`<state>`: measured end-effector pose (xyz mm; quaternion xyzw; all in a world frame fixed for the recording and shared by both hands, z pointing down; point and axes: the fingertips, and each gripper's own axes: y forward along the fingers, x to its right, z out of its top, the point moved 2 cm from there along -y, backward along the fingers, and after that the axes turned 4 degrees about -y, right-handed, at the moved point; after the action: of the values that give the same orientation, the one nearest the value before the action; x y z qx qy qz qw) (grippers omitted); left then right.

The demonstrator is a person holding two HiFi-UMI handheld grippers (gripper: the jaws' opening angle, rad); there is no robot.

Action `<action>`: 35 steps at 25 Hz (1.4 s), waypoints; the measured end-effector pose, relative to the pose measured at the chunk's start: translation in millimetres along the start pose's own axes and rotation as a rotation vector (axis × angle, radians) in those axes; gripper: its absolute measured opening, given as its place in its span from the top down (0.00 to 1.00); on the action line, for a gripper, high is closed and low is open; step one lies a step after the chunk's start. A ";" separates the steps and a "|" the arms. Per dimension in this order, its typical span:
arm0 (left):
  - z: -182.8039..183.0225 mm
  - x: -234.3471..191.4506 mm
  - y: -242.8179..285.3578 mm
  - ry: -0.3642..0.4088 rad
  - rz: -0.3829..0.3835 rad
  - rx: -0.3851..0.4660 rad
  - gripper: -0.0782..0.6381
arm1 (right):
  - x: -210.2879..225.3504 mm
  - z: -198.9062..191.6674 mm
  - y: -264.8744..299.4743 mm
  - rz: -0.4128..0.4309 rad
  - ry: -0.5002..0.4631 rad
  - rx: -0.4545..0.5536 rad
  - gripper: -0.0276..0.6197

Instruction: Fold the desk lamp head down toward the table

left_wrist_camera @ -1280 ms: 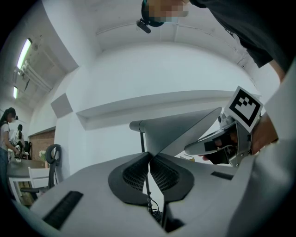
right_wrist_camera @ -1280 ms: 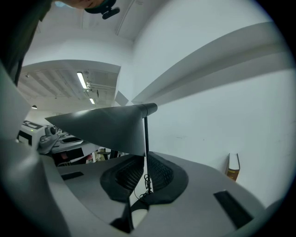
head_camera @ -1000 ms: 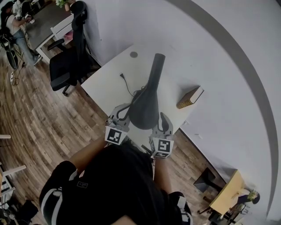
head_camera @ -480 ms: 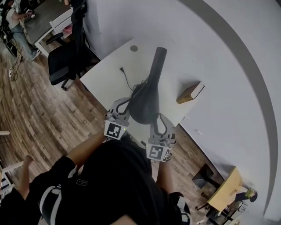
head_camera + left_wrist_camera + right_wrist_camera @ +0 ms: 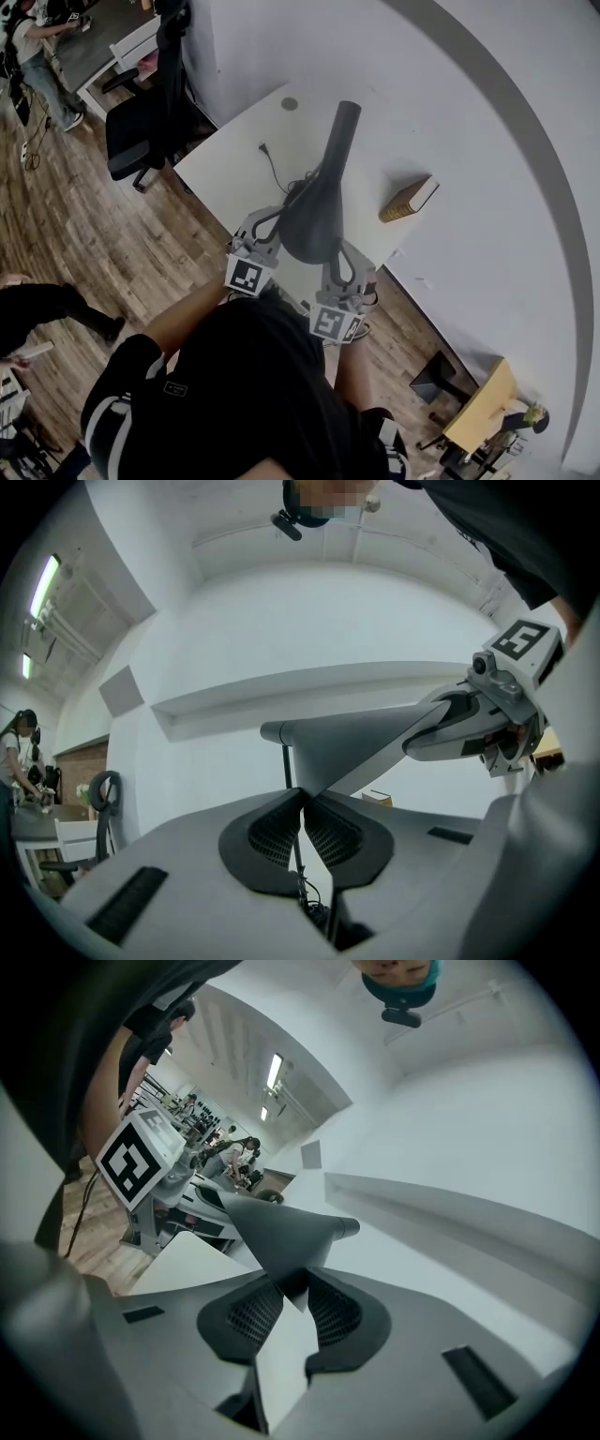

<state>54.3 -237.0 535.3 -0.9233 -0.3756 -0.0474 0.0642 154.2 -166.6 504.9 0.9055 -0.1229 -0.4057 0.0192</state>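
Observation:
The desk lamp's dark grey head (image 5: 314, 220) stands high over the white table (image 5: 225, 173), its narrow neck (image 5: 339, 131) pointing toward the wall. My left gripper (image 5: 265, 225) is shut on the lamp's thin dark stem (image 5: 289, 761), which runs up between its pads (image 5: 272, 832) to the head (image 5: 356, 742). My right gripper (image 5: 345, 255) holds the head's near rim: the rim's corner (image 5: 281, 1232) sits between its pads (image 5: 328, 1312). Its jaws have just been closing on that rim. Each gripper shows in the other's view: the right gripper (image 5: 478, 724) and the left gripper (image 5: 178, 1194).
A brown book (image 5: 409, 199) lies at the table's right corner. The lamp's black cable and plug (image 5: 267, 159) trail across the tabletop. A black office chair (image 5: 141, 131) stands left of the table on wooden floor. A person crosses the floor at the far left.
My right gripper has rolled, so its marker cube now sits tilted, and it has shifted slightly along the lamp head's rim. The left gripper has stayed put. A person has walked in at left.

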 end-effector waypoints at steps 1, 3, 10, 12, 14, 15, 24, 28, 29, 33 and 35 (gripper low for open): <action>0.1 -0.2 -0.1 -0.007 -0.009 0.005 0.84 | -0.1 0.3 0.1 0.001 -0.005 0.000 0.81; -0.3 -0.6 0.4 -0.007 -0.036 0.001 0.84 | 0.0 0.4 0.8 0.002 -0.012 -0.004 0.82; -8.2 2.0 -11.2 0.054 -0.108 -0.063 0.84 | -0.1 -0.5 1.0 -0.009 -0.014 -0.008 0.82; -9.7 5.1 -18.9 0.050 -0.153 -0.072 0.77 | -0.1 -0.5 0.8 -0.009 -0.014 -0.008 0.82; -9.8 8.1 -27.4 0.064 -0.193 -0.092 0.65 | -0.2 -0.5 0.8 -0.010 -0.011 -0.008 0.82; -10.0 9.1 -31.8 0.075 -0.202 -0.104 0.61 | -0.3 -0.5 0.8 -0.011 -0.010 -0.009 0.82; 27.7 21.3 -53.6 0.320 -0.290 -0.086 0.57 | 0.9 0.4 0.6 -0.018 -0.006 -0.009 0.82; 39.1 32.6 -51.4 0.457 -0.326 -0.082 0.55 | 0.5 -0.1 0.6 -0.021 0.000 -0.013 0.82; 41.7 34.4 -50.3 0.467 -0.331 -0.078 0.55 | 0.2 0.0 0.5 -0.022 0.001 -0.014 0.82; 49.1 40.6 -45.3 0.488 -0.354 -0.065 0.55 | 0.2 0.7 -0.3 -0.025 0.002 -0.018 0.82; 48.2 42.4 -42.9 0.498 -0.367 -0.071 0.55 | 0.0 1.1 -0.1 -0.024 0.002 -0.019 0.82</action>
<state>56.4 -170.0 497.0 -0.8018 -0.5069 -0.2959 0.1125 153.5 -166.4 504.2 0.9072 -0.1081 -0.4060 0.0228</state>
